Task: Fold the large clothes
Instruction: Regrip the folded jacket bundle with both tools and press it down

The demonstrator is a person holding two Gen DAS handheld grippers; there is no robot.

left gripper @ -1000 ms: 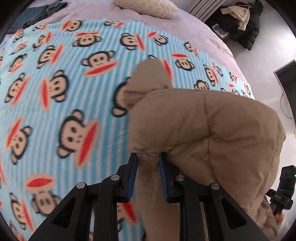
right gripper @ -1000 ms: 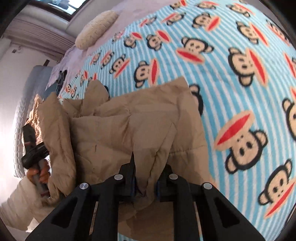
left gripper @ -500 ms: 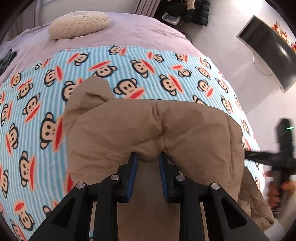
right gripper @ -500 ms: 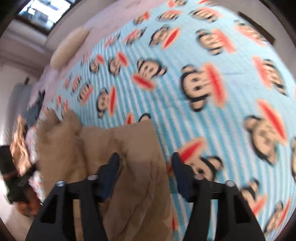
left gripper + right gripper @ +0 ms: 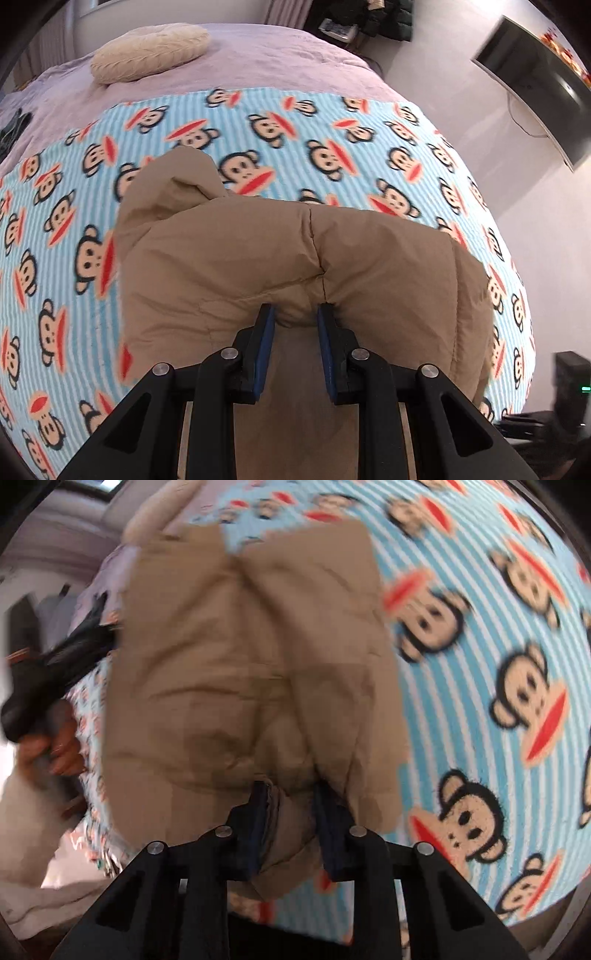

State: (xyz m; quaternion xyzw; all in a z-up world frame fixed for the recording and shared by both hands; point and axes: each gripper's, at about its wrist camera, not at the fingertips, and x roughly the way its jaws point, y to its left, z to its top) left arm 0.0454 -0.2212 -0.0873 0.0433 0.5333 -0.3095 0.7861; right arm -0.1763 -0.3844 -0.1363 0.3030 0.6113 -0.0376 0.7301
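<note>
A tan padded jacket [image 5: 258, 258] lies bunched on a blue striped blanket with monkey faces [image 5: 332, 147]. My left gripper [image 5: 295, 317] is shut on a fold of its near edge. In the right wrist view the jacket [image 5: 240, 646] fills the middle, and my right gripper [image 5: 290, 797] is shut on a thick bunch of its fabric. The left gripper [image 5: 59, 657], held in a hand, shows at the left edge of that view, beside the jacket's far side.
A round cream cushion [image 5: 147, 51] lies on the mauve bedspread [image 5: 277, 62] beyond the blanket. Dark clothes [image 5: 369, 18] are piled on the floor past the bed. A dark screen [image 5: 535, 92] stands at the right. The bed edge runs along the right.
My right gripper opened and swung away half a second ago, and has since come back and shut on the jacket. My left gripper has kept its hold and pulled back, so more of the bed shows.
</note>
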